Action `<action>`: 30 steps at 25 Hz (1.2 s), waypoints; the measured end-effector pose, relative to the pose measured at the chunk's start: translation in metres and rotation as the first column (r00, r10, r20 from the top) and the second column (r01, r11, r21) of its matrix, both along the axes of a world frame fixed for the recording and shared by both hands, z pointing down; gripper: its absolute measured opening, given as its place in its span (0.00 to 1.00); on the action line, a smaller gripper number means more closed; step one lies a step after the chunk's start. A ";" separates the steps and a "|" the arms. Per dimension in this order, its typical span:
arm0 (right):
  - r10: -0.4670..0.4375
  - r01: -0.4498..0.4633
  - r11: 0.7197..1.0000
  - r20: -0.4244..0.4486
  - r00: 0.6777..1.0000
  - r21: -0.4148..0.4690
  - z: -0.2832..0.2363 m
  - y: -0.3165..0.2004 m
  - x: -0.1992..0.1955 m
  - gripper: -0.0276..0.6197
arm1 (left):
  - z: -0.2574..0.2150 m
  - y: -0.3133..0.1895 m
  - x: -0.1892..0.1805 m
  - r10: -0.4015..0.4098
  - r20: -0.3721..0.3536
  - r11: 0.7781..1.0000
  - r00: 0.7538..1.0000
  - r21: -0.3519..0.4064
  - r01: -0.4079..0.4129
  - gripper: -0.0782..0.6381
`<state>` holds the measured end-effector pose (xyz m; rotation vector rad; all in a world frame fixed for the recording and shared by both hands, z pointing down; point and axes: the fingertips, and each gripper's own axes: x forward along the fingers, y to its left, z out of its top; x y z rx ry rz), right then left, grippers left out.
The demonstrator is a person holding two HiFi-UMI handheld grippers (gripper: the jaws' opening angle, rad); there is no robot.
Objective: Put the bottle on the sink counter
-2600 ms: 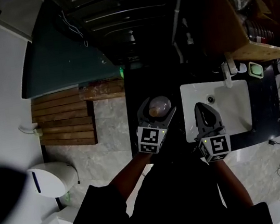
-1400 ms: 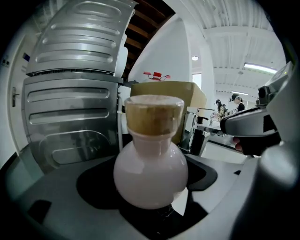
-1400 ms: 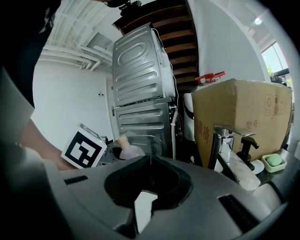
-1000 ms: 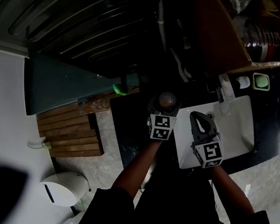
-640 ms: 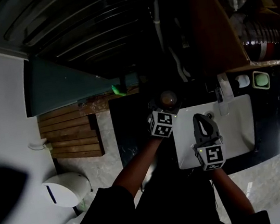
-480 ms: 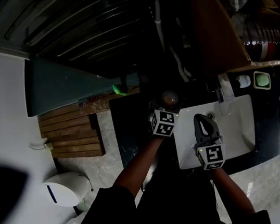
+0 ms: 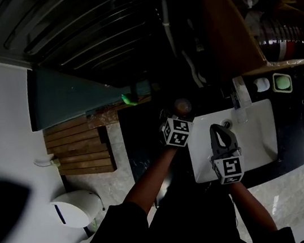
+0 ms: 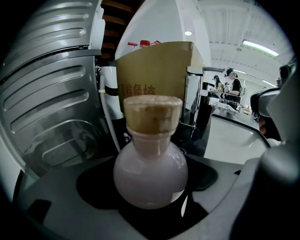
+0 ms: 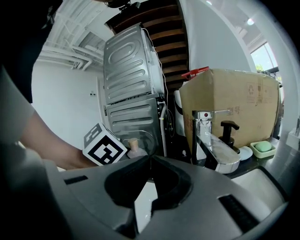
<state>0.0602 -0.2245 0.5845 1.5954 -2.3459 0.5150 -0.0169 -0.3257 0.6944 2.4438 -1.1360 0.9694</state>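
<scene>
corked bottle (image 8: pixel 151 159) in left gripper (image 7: pixel 176 121), seemingly upright

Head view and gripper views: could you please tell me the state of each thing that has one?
Bottle: upright, gripped at its round belly.
Cork: seated in the bottle's neck.
Left gripper: shut on the bottle.
Right gripper: shut, empty, over the sink.
Faucet: no water running.

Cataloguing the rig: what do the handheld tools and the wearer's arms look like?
The left tool and right tool are grey plastic with black-lined jaws. Each carries a white cube with black square markers. The person wears a black top, forearms bare.
</scene>
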 end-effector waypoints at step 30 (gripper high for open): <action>0.080 -0.085 0.996 0.126 0.989 0.031 -0.031 0.022 0.008 0.10 | 0.005 0.003 0.002 0.028 -0.021 0.997 0.999 -0.074 -0.029 0.66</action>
